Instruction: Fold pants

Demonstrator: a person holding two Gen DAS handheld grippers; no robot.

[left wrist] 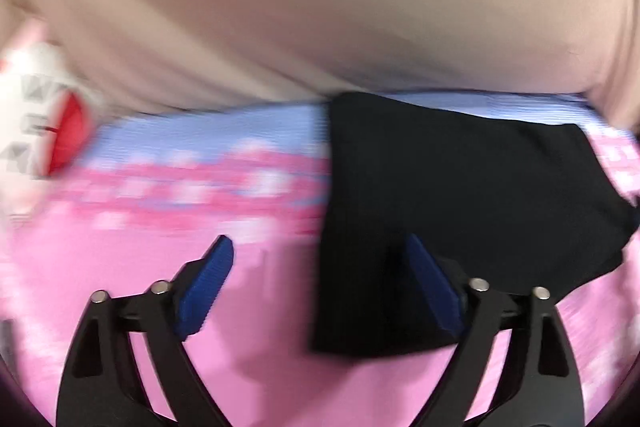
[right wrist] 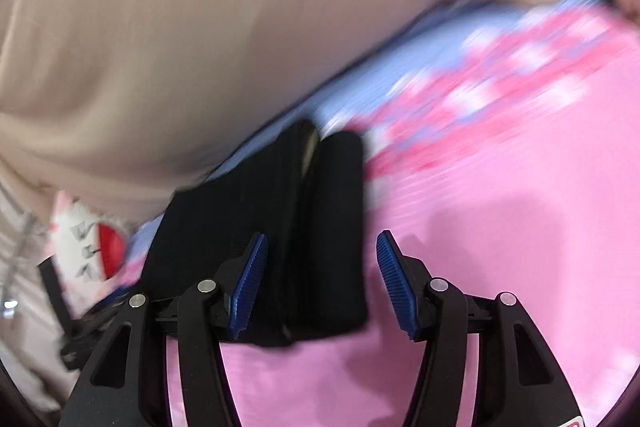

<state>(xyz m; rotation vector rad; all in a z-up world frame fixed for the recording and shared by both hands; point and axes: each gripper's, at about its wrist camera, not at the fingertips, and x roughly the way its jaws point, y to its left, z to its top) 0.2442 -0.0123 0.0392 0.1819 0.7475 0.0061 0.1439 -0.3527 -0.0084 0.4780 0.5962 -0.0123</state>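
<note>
I see a pink cover (left wrist: 120,307) with a blue, blossom-printed band along its far edge. Beige fabric (left wrist: 320,7) fills the upper frame; everything's blurred.

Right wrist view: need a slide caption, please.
Open right claw above folded black pants lying on a pink sheet.

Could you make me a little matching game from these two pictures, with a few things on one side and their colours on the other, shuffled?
Things:
1. folded pants
2. ribbed pads on the left gripper
3. patterned cloth covering the surface
4. large smooth draped fabric behind it

Colours:
A. beige
B. black
C. pink, with a light blue band at the far edge
D. blue

Pairs: 1-B, 2-D, 3-C, 4-A
</note>
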